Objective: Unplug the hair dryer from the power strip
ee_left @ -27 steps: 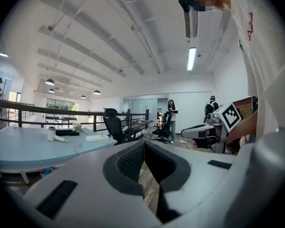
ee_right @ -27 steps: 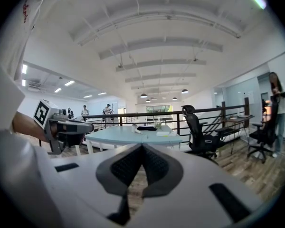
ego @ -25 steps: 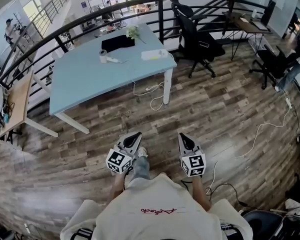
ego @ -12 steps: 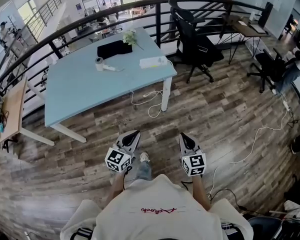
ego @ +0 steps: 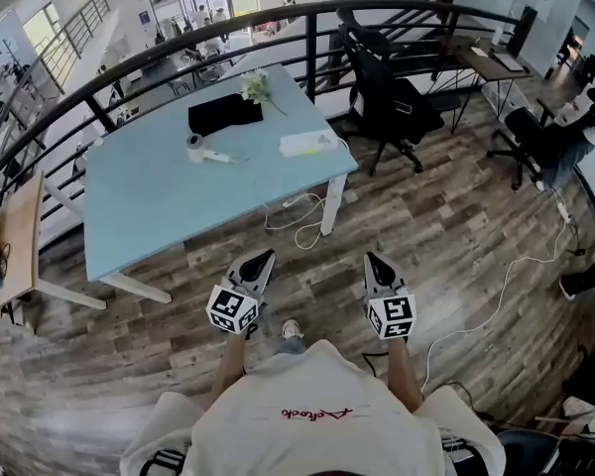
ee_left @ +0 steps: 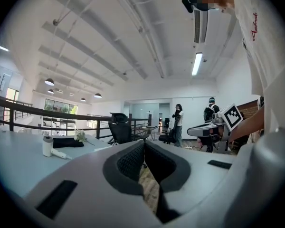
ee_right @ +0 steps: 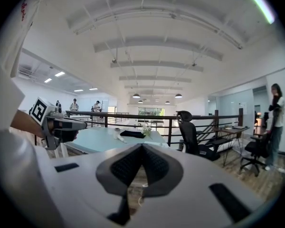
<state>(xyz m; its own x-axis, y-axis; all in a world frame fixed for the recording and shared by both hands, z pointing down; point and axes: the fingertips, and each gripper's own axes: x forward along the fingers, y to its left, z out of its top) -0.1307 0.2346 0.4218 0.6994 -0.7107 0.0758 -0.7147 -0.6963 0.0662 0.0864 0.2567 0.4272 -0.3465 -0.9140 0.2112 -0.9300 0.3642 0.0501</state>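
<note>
A light blue table (ego: 159, 206) stands ahead of me on the wooden floor. On it lies a white thing that looks like the hair dryer (ego: 202, 151) (ee_left: 52, 148), beside a black cloth (ego: 225, 113). Near the table's right corner lies a flat white block, seemingly the power strip (ego: 307, 144). A white cable (ego: 299, 211) coils on the floor by the table leg. My left gripper (ego: 265, 258) (ee_left: 144, 142) and right gripper (ego: 371, 260) (ee_right: 141, 146) are both shut and empty. They are held side by side over the floor, well short of the table.
A small bunch of flowers (ego: 257, 85) lies at the table's far edge. A black office chair (ego: 387, 92) (ee_right: 190, 134) stands right of the table, before a dark railing (ego: 307, 13). More desks, chairs and people are at the right. A loose cable (ego: 496, 300) runs across the floor.
The table has come nearer to me over these frames. Both grippers have travelled forward with me, still shut and side by side.
</note>
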